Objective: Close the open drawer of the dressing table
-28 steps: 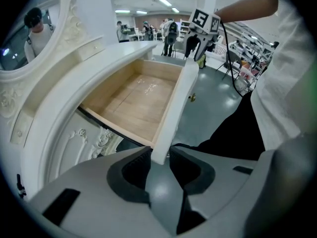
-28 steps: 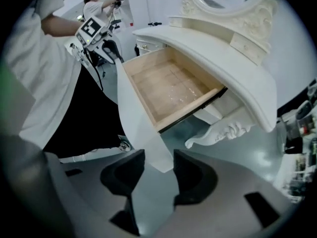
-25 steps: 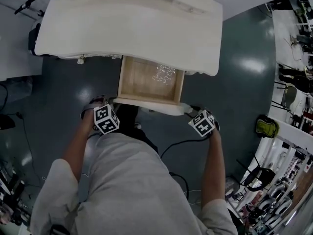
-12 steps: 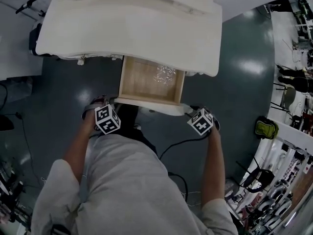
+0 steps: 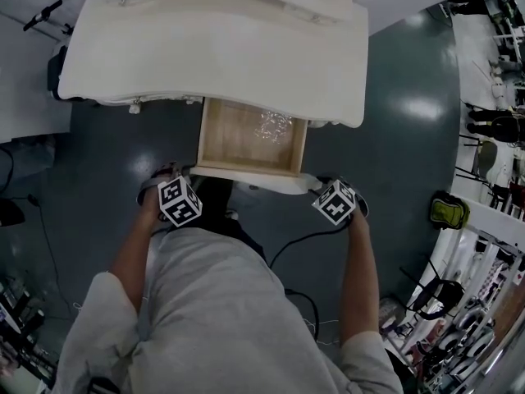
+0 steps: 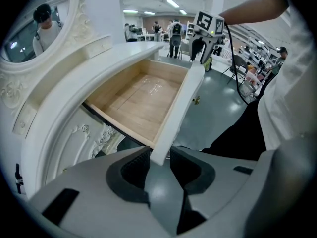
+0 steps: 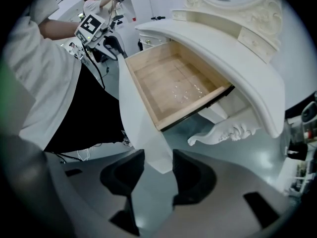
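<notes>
Curving white drawer front (image 5: 254, 180); wooden interior (image 5: 238, 138)

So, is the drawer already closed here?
No, the drawer stands pulled out from the dressing table, its wooden bottom in plain view.

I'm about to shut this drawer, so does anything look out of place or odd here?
Only the white-fronted wooden drawer stands pulled out of the white dressing table. Something clear and glinting lies near its back; I cannot tell what. Nothing looks damaged.
</notes>
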The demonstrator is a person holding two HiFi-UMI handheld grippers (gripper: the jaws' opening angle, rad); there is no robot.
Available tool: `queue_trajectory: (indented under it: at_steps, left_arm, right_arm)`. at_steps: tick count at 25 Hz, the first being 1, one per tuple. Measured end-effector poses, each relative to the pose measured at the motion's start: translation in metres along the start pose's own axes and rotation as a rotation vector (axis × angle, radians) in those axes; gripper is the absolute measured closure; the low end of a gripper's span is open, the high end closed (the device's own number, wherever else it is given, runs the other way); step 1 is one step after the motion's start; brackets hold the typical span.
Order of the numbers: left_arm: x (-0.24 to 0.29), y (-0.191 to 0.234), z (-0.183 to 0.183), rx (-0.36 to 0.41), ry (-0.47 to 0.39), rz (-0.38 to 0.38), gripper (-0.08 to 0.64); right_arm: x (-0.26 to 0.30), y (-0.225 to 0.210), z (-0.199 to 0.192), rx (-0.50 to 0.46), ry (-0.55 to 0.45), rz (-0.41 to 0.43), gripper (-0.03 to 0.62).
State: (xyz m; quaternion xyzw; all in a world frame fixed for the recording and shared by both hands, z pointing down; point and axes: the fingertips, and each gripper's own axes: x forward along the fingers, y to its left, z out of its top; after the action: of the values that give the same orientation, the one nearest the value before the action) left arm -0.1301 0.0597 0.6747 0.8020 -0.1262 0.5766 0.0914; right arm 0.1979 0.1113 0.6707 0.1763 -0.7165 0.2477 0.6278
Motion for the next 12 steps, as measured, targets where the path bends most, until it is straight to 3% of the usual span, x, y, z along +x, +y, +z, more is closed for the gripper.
queue_trajectory:
  at_steps: [12]
  left_arm:
    - [0.002, 0.011, 0.009, -0.003, -0.001, -0.001, 0.436]
  right_arm:
    - [-0.003, -0.015, 0.003, -0.017, -0.05, 0.036, 0.402]
